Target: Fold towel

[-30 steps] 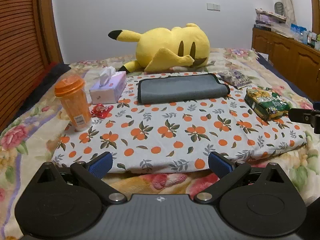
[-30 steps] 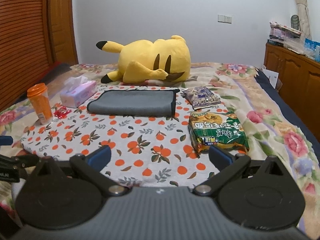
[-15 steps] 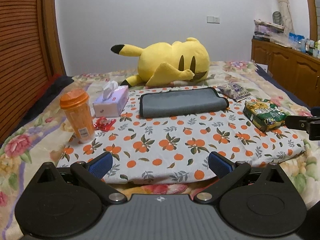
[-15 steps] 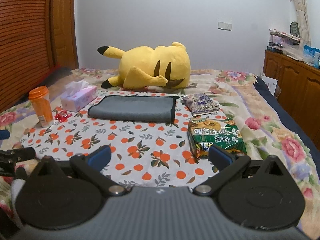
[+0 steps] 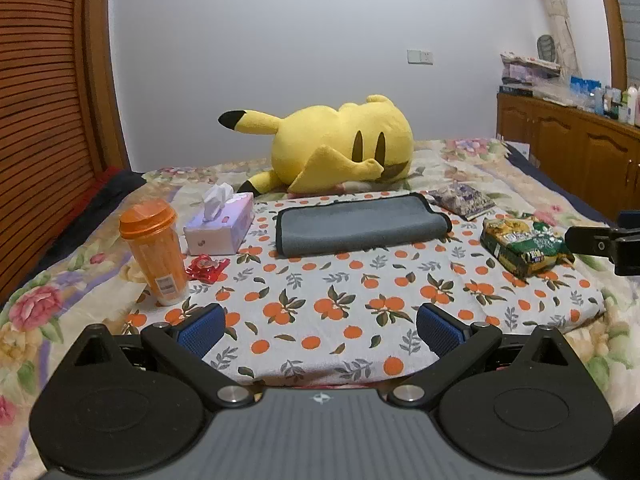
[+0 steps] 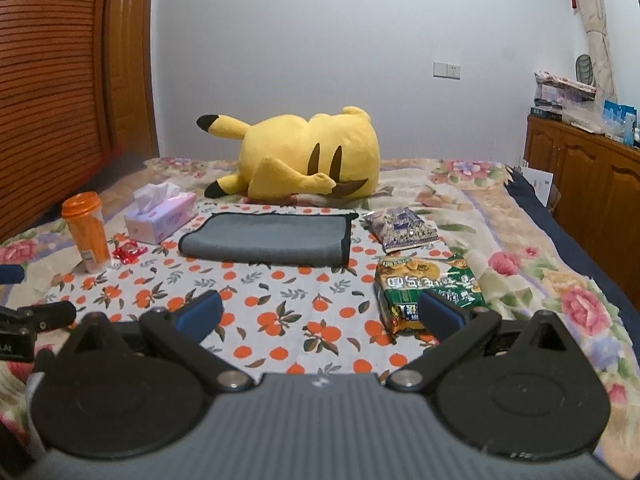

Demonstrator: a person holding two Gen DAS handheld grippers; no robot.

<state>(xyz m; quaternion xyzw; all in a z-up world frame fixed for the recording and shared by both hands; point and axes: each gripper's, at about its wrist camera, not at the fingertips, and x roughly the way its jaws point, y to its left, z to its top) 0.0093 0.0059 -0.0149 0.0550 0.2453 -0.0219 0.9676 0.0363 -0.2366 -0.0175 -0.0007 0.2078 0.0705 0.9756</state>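
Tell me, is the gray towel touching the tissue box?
No, the gray towel lies apart from the tissue box, with patterned cloth between them.

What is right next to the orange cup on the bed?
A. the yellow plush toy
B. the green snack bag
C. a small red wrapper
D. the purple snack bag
C: the small red wrapper lies just beside the orange cup, while the green snack bag sits far across the orange-print cloth.

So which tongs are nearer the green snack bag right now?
Right. The right tongs hang open just short of the green snack bag, their right finger overlapping its near end. The left tongs, also open, sit farther left, opposite the orange bottle.
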